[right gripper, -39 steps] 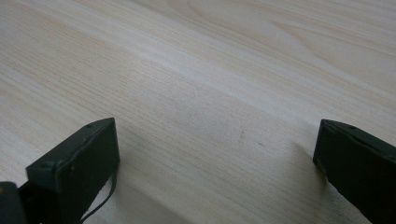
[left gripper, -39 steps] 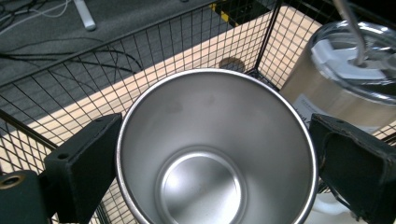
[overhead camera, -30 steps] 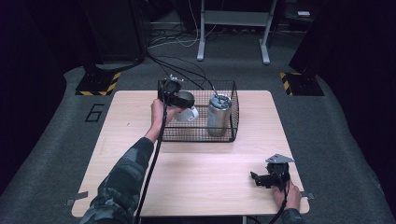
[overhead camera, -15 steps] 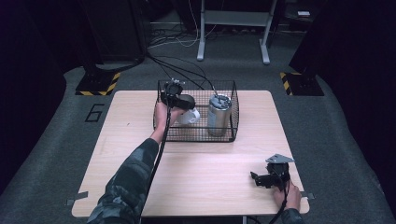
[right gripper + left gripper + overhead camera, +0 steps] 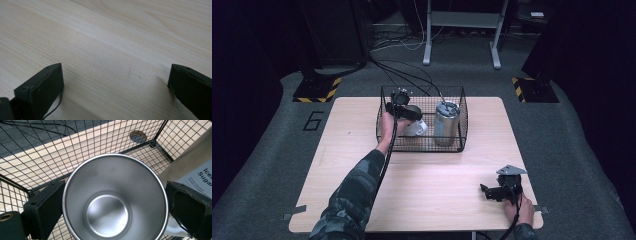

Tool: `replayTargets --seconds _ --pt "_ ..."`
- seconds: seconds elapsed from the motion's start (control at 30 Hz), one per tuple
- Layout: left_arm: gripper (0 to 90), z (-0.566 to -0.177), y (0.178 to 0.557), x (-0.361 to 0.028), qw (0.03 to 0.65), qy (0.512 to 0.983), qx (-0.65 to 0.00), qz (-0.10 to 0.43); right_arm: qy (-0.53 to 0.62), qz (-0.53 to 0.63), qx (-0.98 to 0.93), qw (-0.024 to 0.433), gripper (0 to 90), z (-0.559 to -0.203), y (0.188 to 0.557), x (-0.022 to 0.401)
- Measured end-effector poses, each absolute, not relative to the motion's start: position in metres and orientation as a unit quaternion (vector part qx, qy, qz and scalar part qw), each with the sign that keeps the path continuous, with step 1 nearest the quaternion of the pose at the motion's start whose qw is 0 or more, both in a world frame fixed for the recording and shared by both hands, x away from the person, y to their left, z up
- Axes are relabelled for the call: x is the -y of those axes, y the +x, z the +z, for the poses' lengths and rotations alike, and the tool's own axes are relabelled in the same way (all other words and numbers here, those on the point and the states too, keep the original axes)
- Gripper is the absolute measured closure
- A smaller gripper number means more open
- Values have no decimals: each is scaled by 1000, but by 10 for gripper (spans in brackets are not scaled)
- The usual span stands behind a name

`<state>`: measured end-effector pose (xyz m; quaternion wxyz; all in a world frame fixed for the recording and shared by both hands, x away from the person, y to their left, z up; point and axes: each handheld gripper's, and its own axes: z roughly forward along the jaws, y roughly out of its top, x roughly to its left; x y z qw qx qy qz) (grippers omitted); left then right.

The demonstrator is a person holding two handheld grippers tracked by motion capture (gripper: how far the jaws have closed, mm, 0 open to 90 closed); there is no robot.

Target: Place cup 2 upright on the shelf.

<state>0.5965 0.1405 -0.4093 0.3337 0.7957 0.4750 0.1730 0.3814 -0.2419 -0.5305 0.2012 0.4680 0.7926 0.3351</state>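
Now left hand-held gripper holds steel cup inside wire basket.

lab, numbered floor, hazard-taped stands, cables

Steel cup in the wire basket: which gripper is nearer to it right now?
Left. The left gripper is down in the wire basket with its fingers on either side of the steel cup; the right gripper is far off, near the table's front right corner.
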Motion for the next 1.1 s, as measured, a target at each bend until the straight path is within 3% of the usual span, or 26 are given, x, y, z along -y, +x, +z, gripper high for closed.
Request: replayTargets --seconds 1.1 --pt "56 -419 598 -140 313 798 -488 166 468 335 -793 201 0 -530 381 242"
